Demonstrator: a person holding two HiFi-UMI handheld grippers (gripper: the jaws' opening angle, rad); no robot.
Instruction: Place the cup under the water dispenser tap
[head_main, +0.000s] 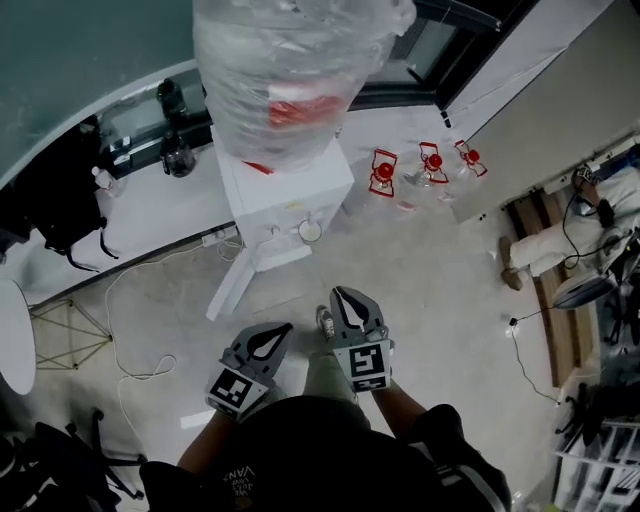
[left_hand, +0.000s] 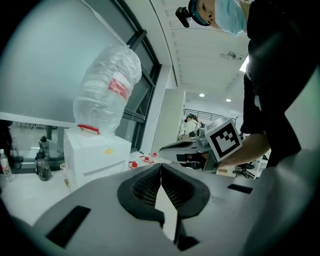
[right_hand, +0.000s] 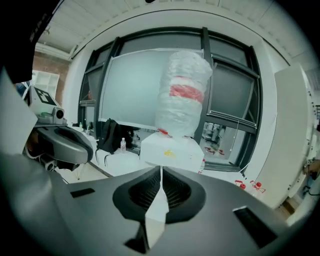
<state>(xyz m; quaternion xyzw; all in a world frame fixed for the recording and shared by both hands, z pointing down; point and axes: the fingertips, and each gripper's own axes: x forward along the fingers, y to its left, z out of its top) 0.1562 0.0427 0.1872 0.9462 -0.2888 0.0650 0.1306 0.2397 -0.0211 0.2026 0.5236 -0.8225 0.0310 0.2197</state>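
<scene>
Cup (head_main: 310, 231): small, pale, open-topped. Sits on the front ledge of the water dispenser (head_main: 285, 190), toward its right corner, seemingly below a tap; too small to confirm. Likely light, thin-walled, easily crushed or tipped, so grip mid-wall, squeeze gently, keep upright. Left gripper (head_main: 280, 330) clenched on nothing. Right gripper (head_main: 342, 296) likewise closed and empty. Both well short of the dispenser, pointed toward it.

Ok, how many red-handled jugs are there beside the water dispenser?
3, in a row right of the water dispenser: nearest jug, middle jug, far jug. Others may be hidden behind it.
</scene>
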